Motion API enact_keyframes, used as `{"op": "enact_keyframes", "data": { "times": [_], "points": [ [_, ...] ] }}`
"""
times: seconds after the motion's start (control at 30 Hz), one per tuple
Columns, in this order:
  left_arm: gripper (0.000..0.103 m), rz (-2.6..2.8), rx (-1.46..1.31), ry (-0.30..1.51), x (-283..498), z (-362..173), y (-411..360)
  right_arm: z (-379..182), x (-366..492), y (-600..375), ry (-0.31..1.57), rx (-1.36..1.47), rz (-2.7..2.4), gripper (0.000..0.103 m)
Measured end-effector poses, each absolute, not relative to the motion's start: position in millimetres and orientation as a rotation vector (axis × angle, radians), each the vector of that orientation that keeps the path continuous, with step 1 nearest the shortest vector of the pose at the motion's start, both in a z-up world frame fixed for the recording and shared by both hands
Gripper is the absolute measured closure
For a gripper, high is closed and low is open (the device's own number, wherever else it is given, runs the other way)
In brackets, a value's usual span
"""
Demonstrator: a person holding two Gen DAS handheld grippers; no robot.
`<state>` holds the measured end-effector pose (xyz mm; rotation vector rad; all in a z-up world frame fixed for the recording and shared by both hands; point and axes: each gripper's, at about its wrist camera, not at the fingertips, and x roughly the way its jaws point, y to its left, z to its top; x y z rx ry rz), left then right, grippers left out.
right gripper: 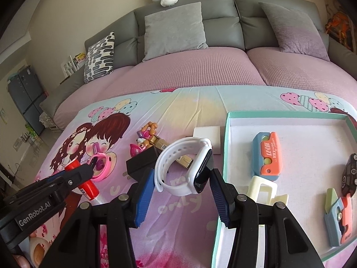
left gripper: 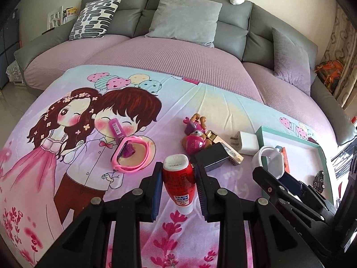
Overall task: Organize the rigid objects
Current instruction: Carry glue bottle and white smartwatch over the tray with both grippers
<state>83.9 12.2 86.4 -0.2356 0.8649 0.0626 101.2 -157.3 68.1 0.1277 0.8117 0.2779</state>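
Black fingers [left gripper: 156, 192] with ribbed blue pads, silver screws

A red bottle [left gripper: 178, 176] with a white cap and a white smartwatch [right gripper: 185, 167] with a black face sit above a pink-and-lilac cartoon-couple bedsheet [left gripper: 67, 178] dotted with pastel balloons. Nearby lie a pink watch [left gripper: 131, 154], a black box [left gripper: 212, 158] and a teal-rimmed tray [right gripper: 225, 134] holding orange-and-blue toys [right gripper: 267, 156].

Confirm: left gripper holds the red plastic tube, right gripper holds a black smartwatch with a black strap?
Wrong colour. The right gripper holds a white smartwatch with a white perforated strap, as the right wrist view shows. The left gripper does hold the red plastic tube.
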Motion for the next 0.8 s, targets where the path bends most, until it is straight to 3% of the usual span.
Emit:
{"op": "enact_keyframes", "data": {
  "times": [0.33,0.8],
  "points": [
    [0.073,-0.038,-0.136,0.815,99.5,117.6,-44.7,92.2,97.1,-205.5,0.725,0.161,0.184,0.050],
    [0.073,-0.281,-0.040,0.830,137.0,121.2,-157.2,73.9,107.7,-304.0,0.804,0.234,-0.080,0.049]
  ]
}}
